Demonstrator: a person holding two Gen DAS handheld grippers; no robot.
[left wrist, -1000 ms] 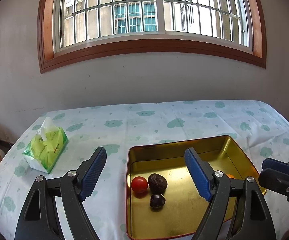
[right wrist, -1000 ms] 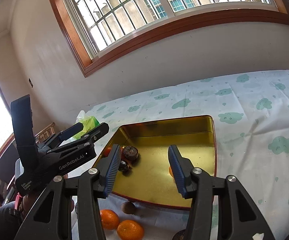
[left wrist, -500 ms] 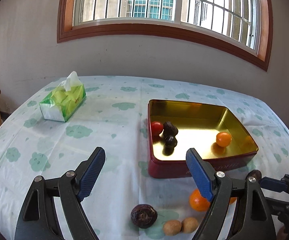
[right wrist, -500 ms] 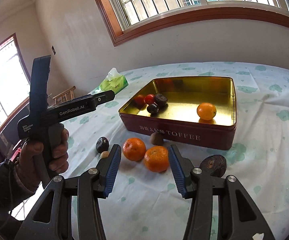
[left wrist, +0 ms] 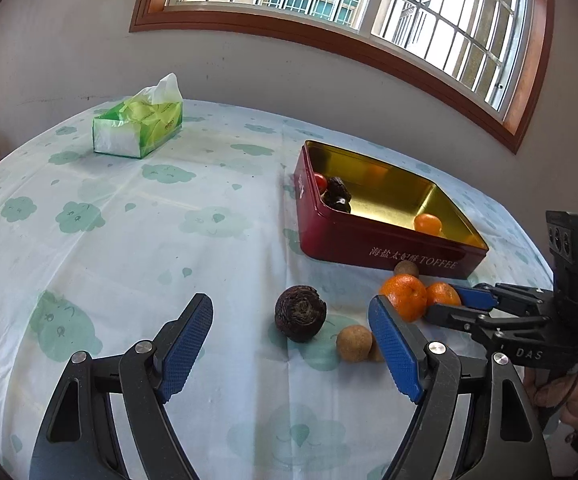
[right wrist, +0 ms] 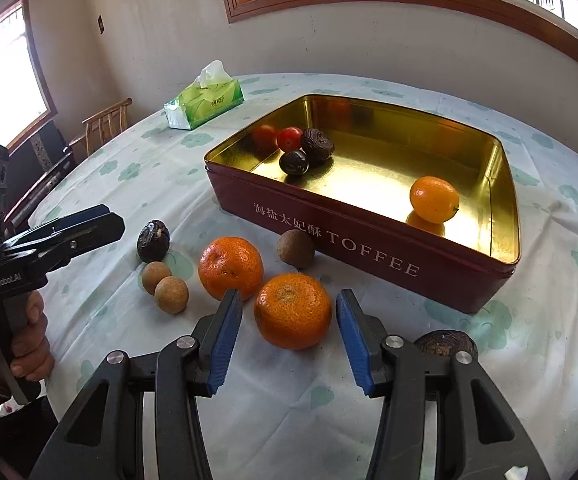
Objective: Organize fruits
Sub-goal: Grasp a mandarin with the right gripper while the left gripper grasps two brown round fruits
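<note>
1. Right gripper (right wrist: 289,332) spread, having just been closing a little; nearest mandarin (right wrist: 292,311) between the jaws, gaps visible on both sides, nothing pinched yet.
2. Left gripper (left wrist: 291,344) spread wide and empty, closing slightly of late; dark wrinkled fruit (left wrist: 300,313) and a brown longan (left wrist: 354,343) ahead between its open jaws, untouched.
3. Likely step in hand: taking the nearest mandarin for the toffee tin (right wrist: 369,240). Best done by lowering until the pads meet its widest part, then closing evenly; too high a bite could squeeze the round fruit out.
4. Second mandarin (right wrist: 231,266) just beside the left jaw of the right gripper; worth keeping that jaw off it during closing, lest it roll into the two longans (right wrist: 165,286) nearby.
5. Lift high enough to clear the tin's near wall before release.
6. Tin on the bench (right wrist: 549,360), well within reach: cherry tomato (right wrist: 289,139) and two dark fruits in one corner, an orange fruit (right wrist: 434,199) apart. Release beside that one seems to suit sorting by kind.
7. Tissue pack (left wrist: 139,130) well apart, no hindrance.
</note>
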